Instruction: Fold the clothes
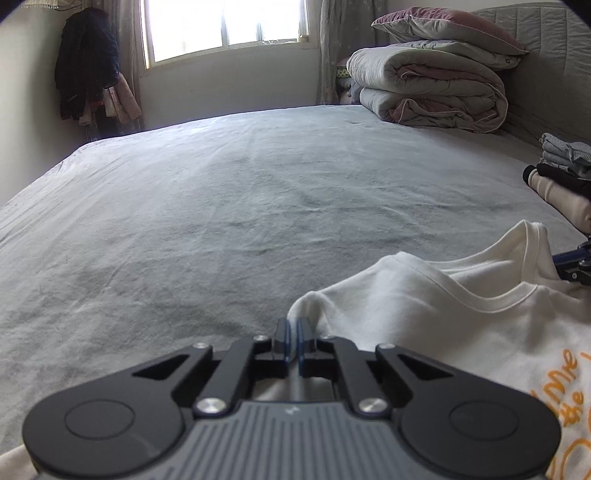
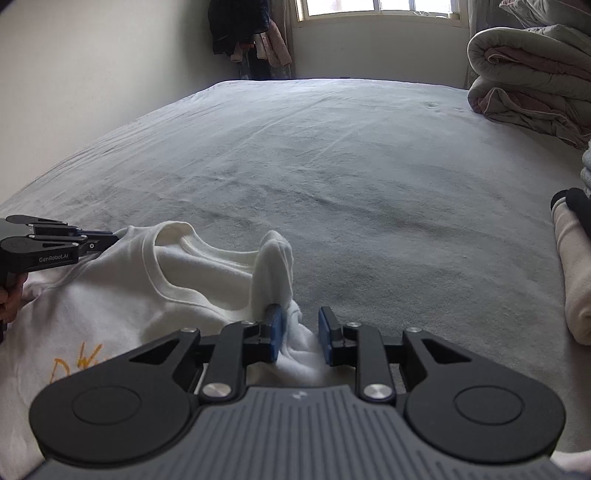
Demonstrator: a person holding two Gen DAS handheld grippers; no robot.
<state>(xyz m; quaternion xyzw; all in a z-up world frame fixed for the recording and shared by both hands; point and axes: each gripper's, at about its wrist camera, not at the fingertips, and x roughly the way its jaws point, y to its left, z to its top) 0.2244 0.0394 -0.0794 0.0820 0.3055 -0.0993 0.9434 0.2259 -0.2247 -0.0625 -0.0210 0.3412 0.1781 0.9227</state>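
Blue-padded, black-armed, my left gripper (image 1: 293,341): jaws pressed together on a pinch of the white cotton T-shirt with orange lettering (image 1: 424,317), at its shoulder corner.

My right gripper (image 2: 301,334), same make: jaws standing partly apart, a bunched fold of the shirt's other shoulder between them; the left pad (image 2: 275,334) touches the cloth, the right pad (image 2: 327,336) stands just clear of it, so no firm grip that I can confirm.

The T-shirt lies at the near edge of the bed, neckline (image 2: 184,258) facing up and away from me, spanning from one gripper to the other.

Pale grey bedsheet (image 1: 221,206): wrinkled, covering the whole mattress beyond the shirt.

Small stack of folded garments, cream, black and grey (image 1: 561,177): on the sheet to the right, well apart from the shirt.

Rolled grey-and-pink quilt (image 1: 432,88), pink-topped pillow (image 1: 447,27) on it: far right corner, against the grey headboard (image 1: 546,48).

Bright window (image 1: 225,26), curtained, beyond the bed; dark clothes (image 1: 86,62) hanging in the left corner.
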